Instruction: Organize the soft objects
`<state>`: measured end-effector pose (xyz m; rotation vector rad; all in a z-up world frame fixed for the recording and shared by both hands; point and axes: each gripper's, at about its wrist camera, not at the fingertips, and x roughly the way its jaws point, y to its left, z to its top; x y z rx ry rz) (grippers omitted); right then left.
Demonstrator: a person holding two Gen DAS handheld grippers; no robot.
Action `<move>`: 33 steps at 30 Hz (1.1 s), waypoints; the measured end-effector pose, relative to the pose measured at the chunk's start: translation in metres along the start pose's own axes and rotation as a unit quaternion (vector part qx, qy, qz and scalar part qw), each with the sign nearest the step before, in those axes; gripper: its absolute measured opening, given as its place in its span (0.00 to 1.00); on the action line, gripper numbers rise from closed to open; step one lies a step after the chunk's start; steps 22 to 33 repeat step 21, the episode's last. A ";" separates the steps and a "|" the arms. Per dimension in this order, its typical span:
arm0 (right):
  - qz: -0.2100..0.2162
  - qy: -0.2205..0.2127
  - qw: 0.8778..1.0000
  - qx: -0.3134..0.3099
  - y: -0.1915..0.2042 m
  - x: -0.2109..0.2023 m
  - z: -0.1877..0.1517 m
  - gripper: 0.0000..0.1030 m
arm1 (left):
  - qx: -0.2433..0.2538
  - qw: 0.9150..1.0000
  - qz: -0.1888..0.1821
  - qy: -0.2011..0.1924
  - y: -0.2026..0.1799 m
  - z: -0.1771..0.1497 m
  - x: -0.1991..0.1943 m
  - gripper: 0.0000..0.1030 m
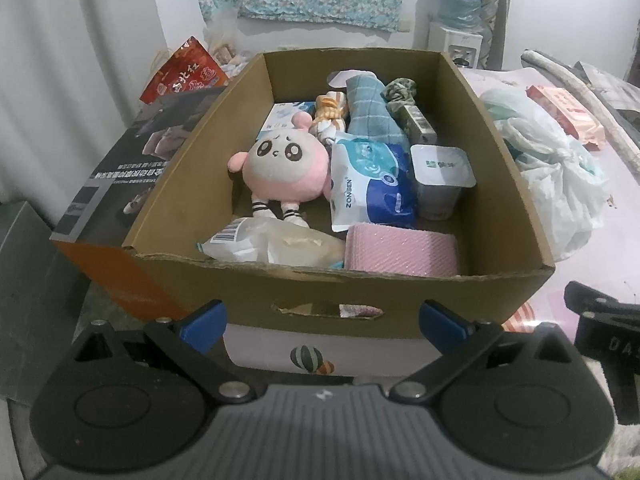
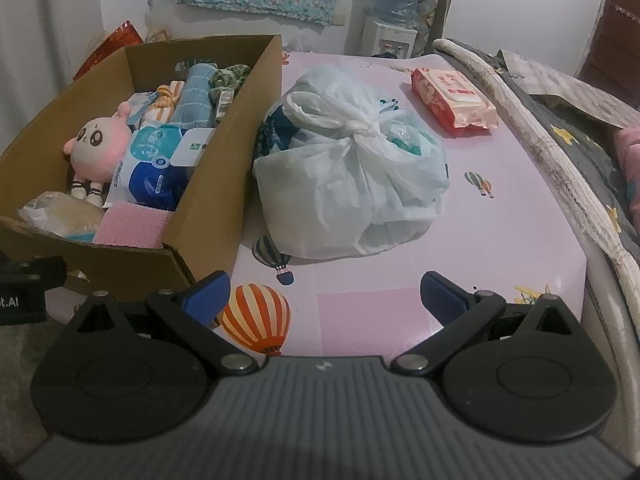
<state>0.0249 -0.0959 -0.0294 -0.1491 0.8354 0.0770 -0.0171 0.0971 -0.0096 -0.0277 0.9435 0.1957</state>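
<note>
A cardboard box [image 1: 508, 184] [image 2: 248, 128] stands on the pink table [image 2: 520, 216] and holds a pink plush doll [image 1: 280, 164] [image 2: 98, 142], a blue-white tissue pack [image 1: 372, 176], a rolled teal towel [image 1: 368, 112], a pink sponge cloth [image 1: 400, 250] and a clear bag [image 1: 272, 242]. A knotted white plastic bag [image 2: 352, 176] [image 1: 556, 176] lies right of the box, and a red wipes pack [image 2: 452, 98] sits further back. My left gripper [image 1: 322, 322] is open, just in front of the box's near wall. My right gripper [image 2: 324, 298] is open above the bare table, short of the bag.
A red snack bag [image 1: 184, 72] and a dark printed carton [image 1: 132, 152] sit left of the box. A water dispenser [image 2: 394, 12] stands against the back wall. A rolled quilt and bedding [image 2: 560, 152] run along the table's right edge.
</note>
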 end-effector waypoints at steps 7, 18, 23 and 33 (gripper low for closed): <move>-0.002 0.003 1.000 0.000 -0.001 0.001 0.000 0.99 | 0.002 1.000 0.000 -0.001 0.000 0.000 0.000 1.00; -0.001 0.003 1.000 0.001 -0.001 0.002 0.000 0.99 | 0.003 1.000 -0.002 0.000 -0.001 0.000 0.001 1.00; 0.000 0.004 1.000 0.001 -0.002 0.002 0.000 0.99 | 0.003 1.000 -0.001 0.000 -0.001 0.000 0.000 1.00; 0.000 0.004 1.000 0.001 -0.002 0.002 0.000 0.99 | 0.003 1.000 -0.001 0.000 -0.001 0.000 0.000 1.00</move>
